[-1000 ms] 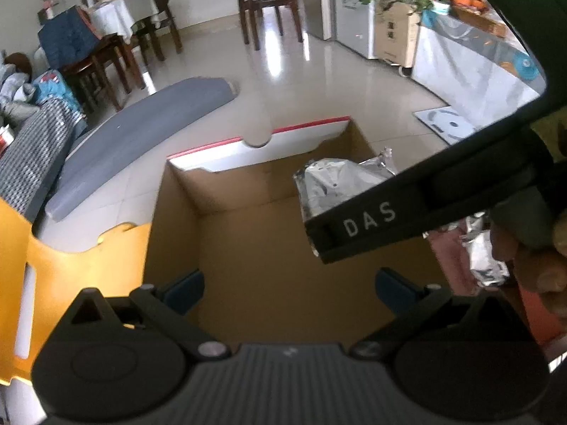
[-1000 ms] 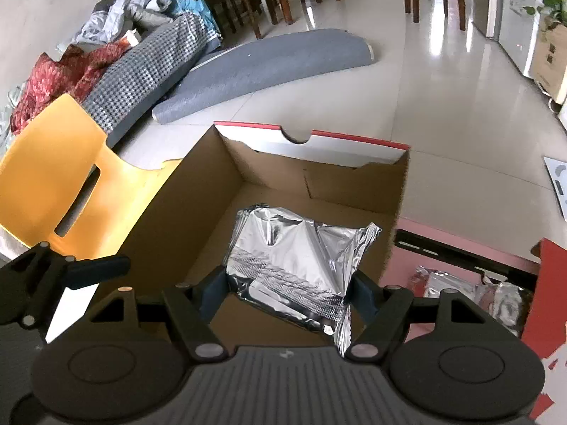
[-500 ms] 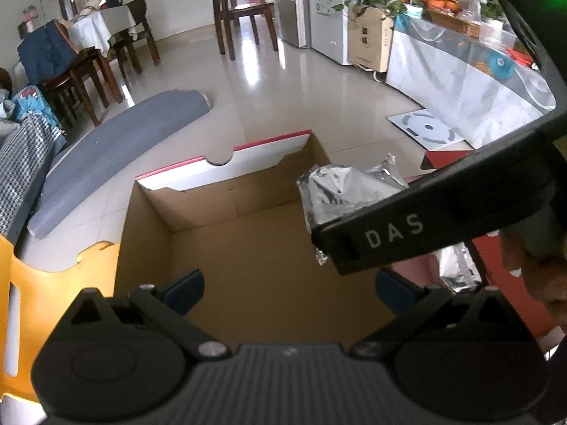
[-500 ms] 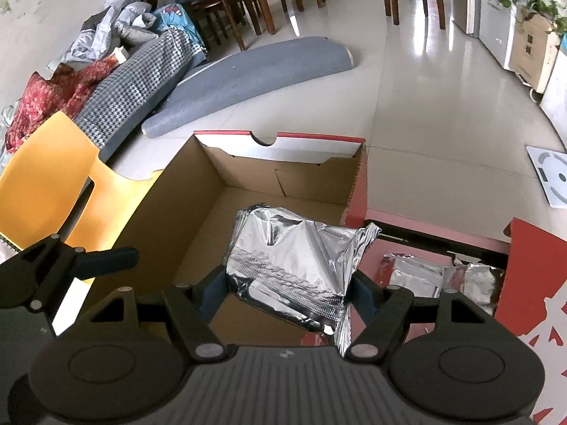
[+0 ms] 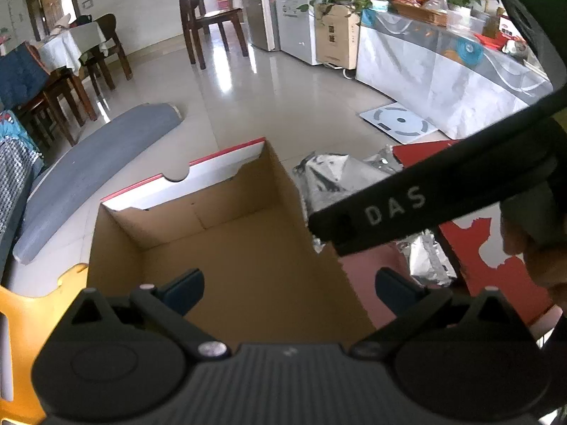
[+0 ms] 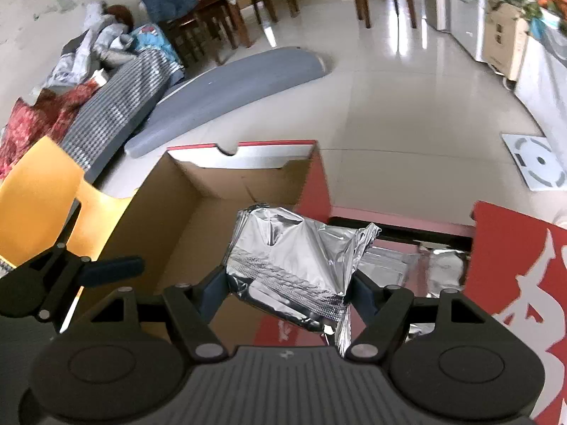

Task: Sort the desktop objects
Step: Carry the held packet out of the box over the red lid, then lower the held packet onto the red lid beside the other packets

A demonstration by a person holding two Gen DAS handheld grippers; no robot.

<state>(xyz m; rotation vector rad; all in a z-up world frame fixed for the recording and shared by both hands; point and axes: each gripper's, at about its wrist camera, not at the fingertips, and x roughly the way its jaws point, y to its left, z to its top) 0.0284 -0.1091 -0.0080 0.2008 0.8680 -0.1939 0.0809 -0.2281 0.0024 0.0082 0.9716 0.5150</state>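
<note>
An open brown cardboard box (image 5: pixel 230 248) lies below my left gripper (image 5: pixel 288 285), which is open with nothing between its blue pads; the box's floor is bare. My right gripper (image 6: pixel 288 287) is shut on a crinkled silver foil pouch (image 6: pixel 294 255), held over the cardboard box's (image 6: pixel 191 219) right wall. In the left wrist view that pouch (image 5: pixel 326 184) sticks out behind the right gripper's black body (image 5: pixel 397 209). To the right stands a red box (image 6: pixel 503 283) with more foil pouches (image 6: pixel 443 265) inside. One left finger (image 6: pixel 110 269) shows at the left.
A yellow chair (image 6: pixel 39 191) stands left of the cardboard box. A grey rolled mat (image 6: pixel 230 85) and a white floor scale (image 6: pixel 538 163) lie on the tiled floor beyond. A person's hand (image 5: pixel 542 258) grips the right gripper's handle.
The right gripper has carried the foil pouch rightward, from over the cardboard box's inside to over its right wall. The left gripper's view has swung right; it stays open.
</note>
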